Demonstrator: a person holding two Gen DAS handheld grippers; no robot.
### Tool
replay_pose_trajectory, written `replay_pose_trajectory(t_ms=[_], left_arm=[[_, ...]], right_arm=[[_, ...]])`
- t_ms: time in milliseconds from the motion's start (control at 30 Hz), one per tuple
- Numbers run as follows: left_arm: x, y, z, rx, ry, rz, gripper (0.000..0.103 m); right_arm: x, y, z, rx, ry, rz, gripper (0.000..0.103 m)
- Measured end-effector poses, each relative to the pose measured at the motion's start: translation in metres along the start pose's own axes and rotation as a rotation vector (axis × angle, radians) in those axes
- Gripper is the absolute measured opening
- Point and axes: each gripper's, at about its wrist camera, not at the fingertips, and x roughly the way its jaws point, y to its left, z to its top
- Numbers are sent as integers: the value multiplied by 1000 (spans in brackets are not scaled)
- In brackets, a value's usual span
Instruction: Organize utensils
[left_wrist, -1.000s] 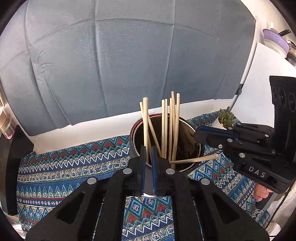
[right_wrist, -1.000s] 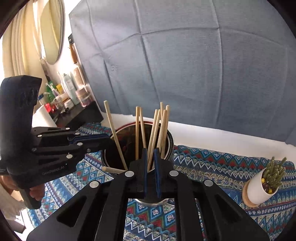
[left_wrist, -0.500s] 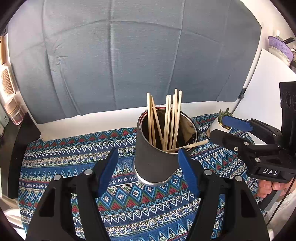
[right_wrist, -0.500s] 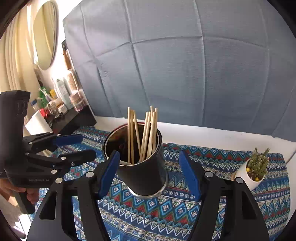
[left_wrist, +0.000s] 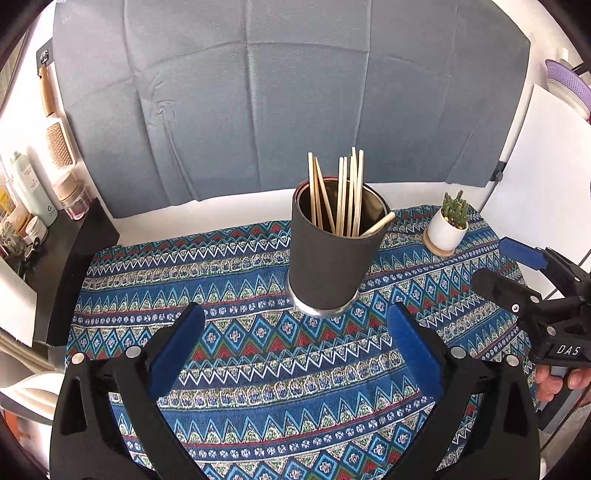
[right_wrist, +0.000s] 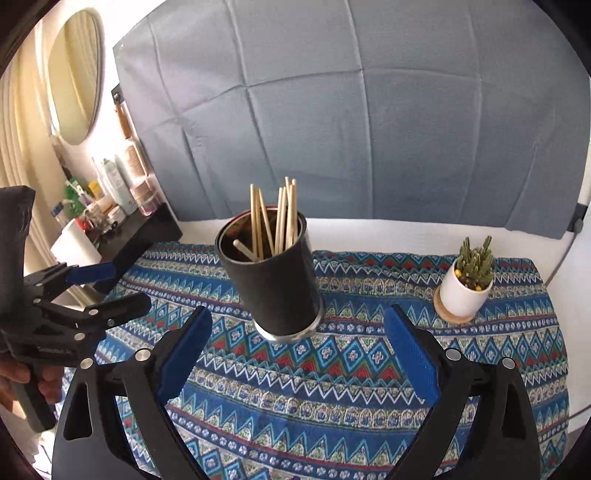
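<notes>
A dark cylindrical holder stands upright on the patterned blue cloth, with several wooden chopsticks standing in it. It also shows in the right wrist view, chopsticks inside. My left gripper is open and empty, short of the holder. My right gripper is open and empty, also short of it. The right gripper shows at the right edge of the left wrist view; the left gripper shows at the left of the right wrist view.
A small cactus in a white pot sits on a wooden coaster at the cloth's back right, also in the right wrist view. A dark shelf with bottles stands left. A grey fabric backdrop rises behind.
Both grippers were shut near the holder's rim a second ago. They have opened and pulled back and up, so the holder now stands farther away.
</notes>
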Motion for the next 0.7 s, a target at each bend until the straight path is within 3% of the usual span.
replay_pose_trajectory(t_ms=[300, 700], left_arm=[[-44, -18, -30, 29, -1, 102, 97], [-76, -14, -56, -103, 48, 75, 97]], right_arm=[[-47, 6, -34, 66, 38, -20, 91], [-103, 22, -52, 84, 66, -73, 92]])
